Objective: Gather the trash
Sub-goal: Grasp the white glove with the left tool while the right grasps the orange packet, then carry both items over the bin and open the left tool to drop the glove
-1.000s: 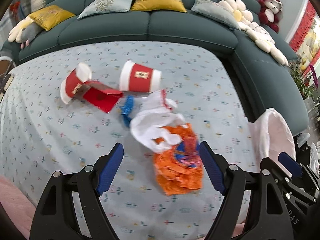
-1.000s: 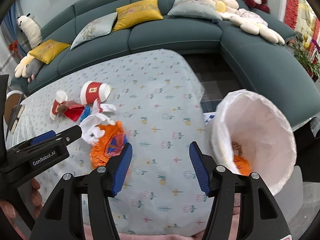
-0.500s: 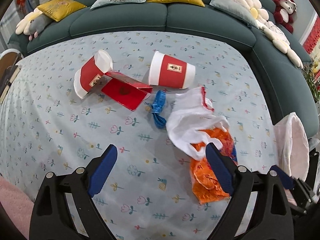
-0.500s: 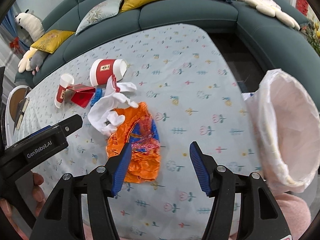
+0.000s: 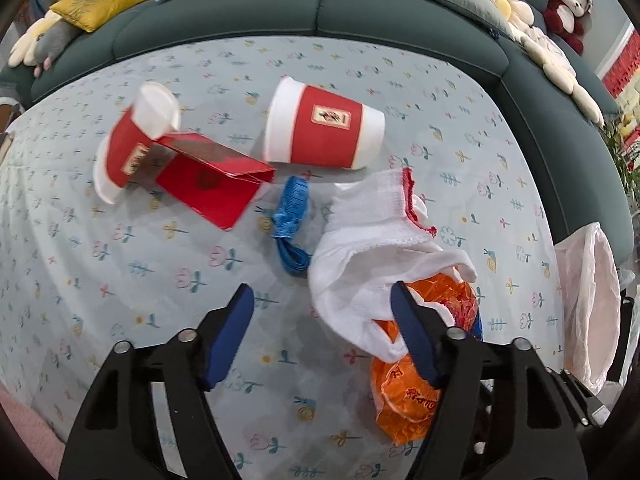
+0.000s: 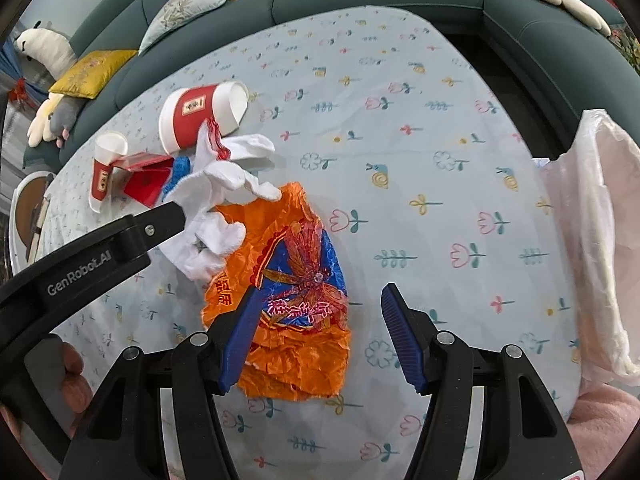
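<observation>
Trash lies on a flower-patterned tablecloth: two red-and-white paper cups, a red folded card, a blue tape, a white glove and an orange wrapper. My left gripper is open, its right finger at the glove's lower edge. My right gripper is open just above the orange wrapper. A white trash bag hangs open at the table's right edge.
A dark green sofa with yellow and grey cushions curves round the far and right sides of the table. Plush toys sit on it. The left gripper's body crosses the right wrist view at the left.
Both grippers have moved forward and down towards the trash pile. The left one has shifted left of the wrapper to the glove; the right one has come over the orange wrapper. Both stay open.
</observation>
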Demonstrator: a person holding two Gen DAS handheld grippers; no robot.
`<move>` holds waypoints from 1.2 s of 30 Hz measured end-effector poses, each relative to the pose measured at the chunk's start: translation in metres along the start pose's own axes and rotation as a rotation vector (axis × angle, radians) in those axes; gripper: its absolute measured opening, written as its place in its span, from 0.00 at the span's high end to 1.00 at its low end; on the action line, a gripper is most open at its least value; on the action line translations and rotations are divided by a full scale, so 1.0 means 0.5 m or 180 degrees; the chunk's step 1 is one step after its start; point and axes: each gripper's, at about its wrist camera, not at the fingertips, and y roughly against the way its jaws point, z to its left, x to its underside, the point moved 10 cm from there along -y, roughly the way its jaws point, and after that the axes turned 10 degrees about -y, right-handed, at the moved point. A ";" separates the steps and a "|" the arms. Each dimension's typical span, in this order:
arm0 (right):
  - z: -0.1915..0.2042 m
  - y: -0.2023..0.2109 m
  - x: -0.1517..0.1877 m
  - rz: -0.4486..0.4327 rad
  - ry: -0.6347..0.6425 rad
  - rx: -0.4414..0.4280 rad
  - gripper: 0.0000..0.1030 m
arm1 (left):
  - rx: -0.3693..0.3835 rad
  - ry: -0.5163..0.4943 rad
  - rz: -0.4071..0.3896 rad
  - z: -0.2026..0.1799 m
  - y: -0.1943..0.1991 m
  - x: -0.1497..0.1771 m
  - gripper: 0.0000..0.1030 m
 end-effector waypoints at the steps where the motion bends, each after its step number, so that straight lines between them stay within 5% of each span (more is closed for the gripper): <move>1: 0.000 -0.008 0.003 0.0032 -0.0001 0.0003 0.42 | 0.0021 -0.0012 0.0023 -0.004 -0.007 0.002 0.41; 10: 0.003 -0.024 0.007 0.0041 0.0132 0.0090 0.46 | 0.0129 -0.0066 0.0132 -0.026 -0.034 0.014 0.72; 14: 0.004 -0.024 0.011 0.0062 0.0222 0.0134 0.74 | 0.0179 -0.0102 0.0159 -0.039 -0.035 0.024 0.94; 18: 0.006 -0.015 0.017 0.0075 0.0238 0.0076 0.92 | 0.0202 -0.0114 0.0121 -0.048 -0.023 0.032 0.98; 36: -0.074 0.189 -0.039 -0.0635 0.0133 0.0017 0.95 | 0.0371 -0.0284 -0.0346 -0.155 0.138 -0.009 0.98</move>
